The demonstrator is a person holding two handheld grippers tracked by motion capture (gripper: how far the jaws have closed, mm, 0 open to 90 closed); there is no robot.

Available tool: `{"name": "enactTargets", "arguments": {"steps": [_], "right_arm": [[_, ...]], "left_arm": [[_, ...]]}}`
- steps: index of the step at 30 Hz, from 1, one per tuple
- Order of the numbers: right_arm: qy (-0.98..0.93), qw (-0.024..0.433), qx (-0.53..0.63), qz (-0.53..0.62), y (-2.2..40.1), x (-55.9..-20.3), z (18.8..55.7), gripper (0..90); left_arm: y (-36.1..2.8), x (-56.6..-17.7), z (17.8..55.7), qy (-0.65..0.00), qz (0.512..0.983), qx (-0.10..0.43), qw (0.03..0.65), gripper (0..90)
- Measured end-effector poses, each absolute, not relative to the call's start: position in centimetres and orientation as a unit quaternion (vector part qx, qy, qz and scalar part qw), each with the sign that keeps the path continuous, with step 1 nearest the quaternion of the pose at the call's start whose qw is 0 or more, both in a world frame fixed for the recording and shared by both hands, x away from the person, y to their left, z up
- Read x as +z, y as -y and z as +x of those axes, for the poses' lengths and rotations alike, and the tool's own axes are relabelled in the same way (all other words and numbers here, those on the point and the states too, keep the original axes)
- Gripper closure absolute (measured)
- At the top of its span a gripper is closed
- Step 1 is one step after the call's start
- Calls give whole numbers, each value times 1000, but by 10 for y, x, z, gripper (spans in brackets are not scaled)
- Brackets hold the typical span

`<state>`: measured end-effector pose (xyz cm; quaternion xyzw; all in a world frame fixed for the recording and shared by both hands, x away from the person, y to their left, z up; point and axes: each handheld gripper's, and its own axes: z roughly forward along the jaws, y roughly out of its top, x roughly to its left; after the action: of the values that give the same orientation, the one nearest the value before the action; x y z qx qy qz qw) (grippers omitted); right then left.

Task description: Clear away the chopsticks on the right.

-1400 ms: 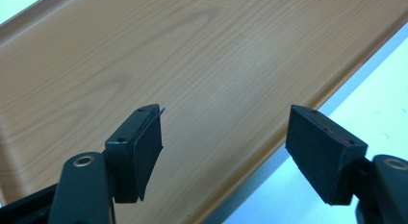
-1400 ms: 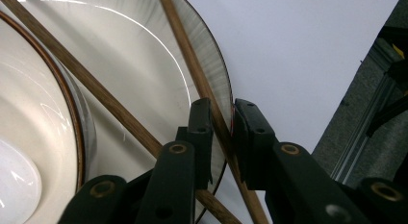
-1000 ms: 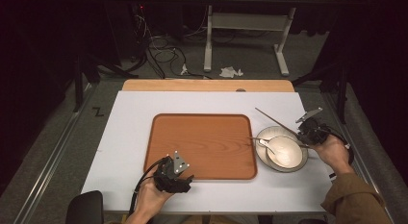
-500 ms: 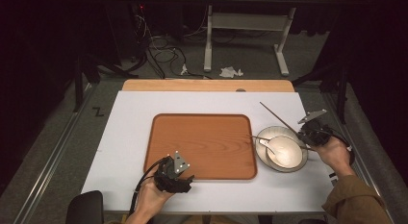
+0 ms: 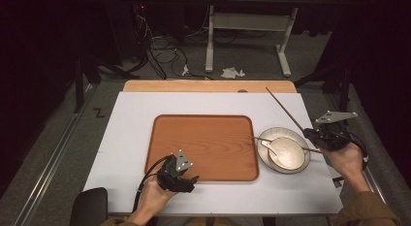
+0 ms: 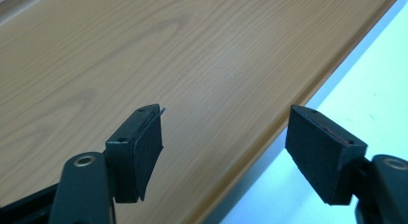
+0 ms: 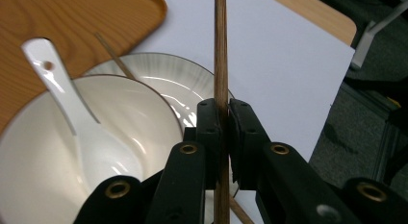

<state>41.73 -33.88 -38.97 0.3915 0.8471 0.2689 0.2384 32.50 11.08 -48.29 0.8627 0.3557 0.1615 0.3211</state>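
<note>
A thin wooden chopstick [image 5: 283, 107] slants up and away to the left from my right gripper [image 5: 309, 134], which is shut on it at the table's right edge. The right gripper view has the stick [image 7: 221, 51] pinched upright between the jaws of the gripper [image 7: 221, 118]. Just left of it a white bowl [image 5: 287, 153] holding a white spoon [image 5: 271, 147] sits on a plate [image 5: 296, 134]. A second chopstick [image 5: 259, 138] lies across them. My left gripper [image 5: 183, 176] rests open at the front edge of the wooden tray [image 5: 203, 134], nothing between its jaws [image 6: 223, 137].
The tray [image 6: 144, 56] lies in the middle of the white tabletop [image 5: 135, 114]. A wooden strip [image 5: 208, 85] borders the far edge. Beyond it are cables and a desk frame [image 5: 242, 41] on the floor. A dark rounded object [image 5: 89, 204] sits at the front left corner.
My right gripper has lifted and drawn back with the chopstick, whose far tip has risen off the table. The left gripper has stayed put.
</note>
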Motion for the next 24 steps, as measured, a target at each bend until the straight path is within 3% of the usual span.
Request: {"name": "enactTargets", "arguments": {"steps": [12, 24], "right_arm": [[-842, 231, 301, 385, 316, -377, 369, 846], [-866, 193, 312, 341, 244, -391, 337, 845]], "left_arm": [[-107, -482, 331, -351, 864, 153, 328, 289], [-107, -479, 334, -348, 862, 150, 338, 290]]}}
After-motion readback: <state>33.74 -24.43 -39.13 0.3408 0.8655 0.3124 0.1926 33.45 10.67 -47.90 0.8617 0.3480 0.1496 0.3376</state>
